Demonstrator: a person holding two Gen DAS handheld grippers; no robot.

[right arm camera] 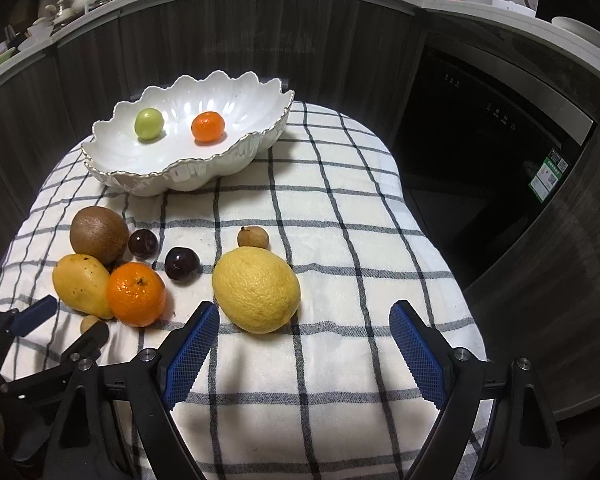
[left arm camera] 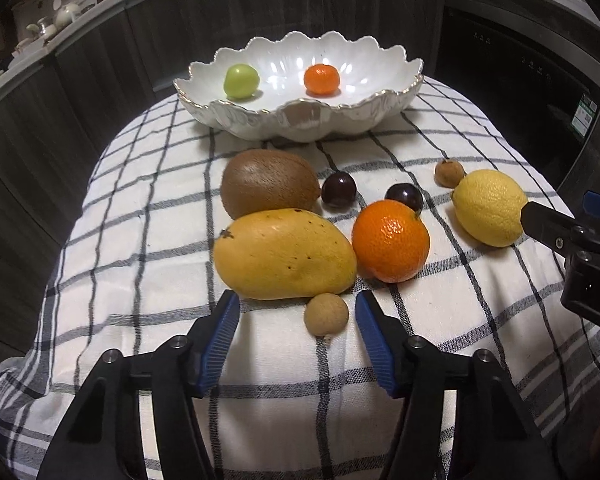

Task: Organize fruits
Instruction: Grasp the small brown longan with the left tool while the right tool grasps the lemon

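Left gripper [left arm camera: 298,306] fingers spread around a longan [left arm camera: 326,314] without touching, beside the mango [left arm camera: 284,254], right gripper [right arm camera: 304,318] fingers spread wide before the lemon [right arm camera: 256,290], scalloped white bowl [left arm camera: 300,114] at the checked surface's [left arm camera: 140,240] far edge.

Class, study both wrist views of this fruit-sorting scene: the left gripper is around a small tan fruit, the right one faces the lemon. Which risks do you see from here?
1. The small tan fruit lies between the open left gripper pads, close against the mango; closing might nudge the mango or let the round fruit roll out.
2. The lemon sits nearer one pad of the open right gripper, so an off-centre grip could push it into the second tan fruit behind.
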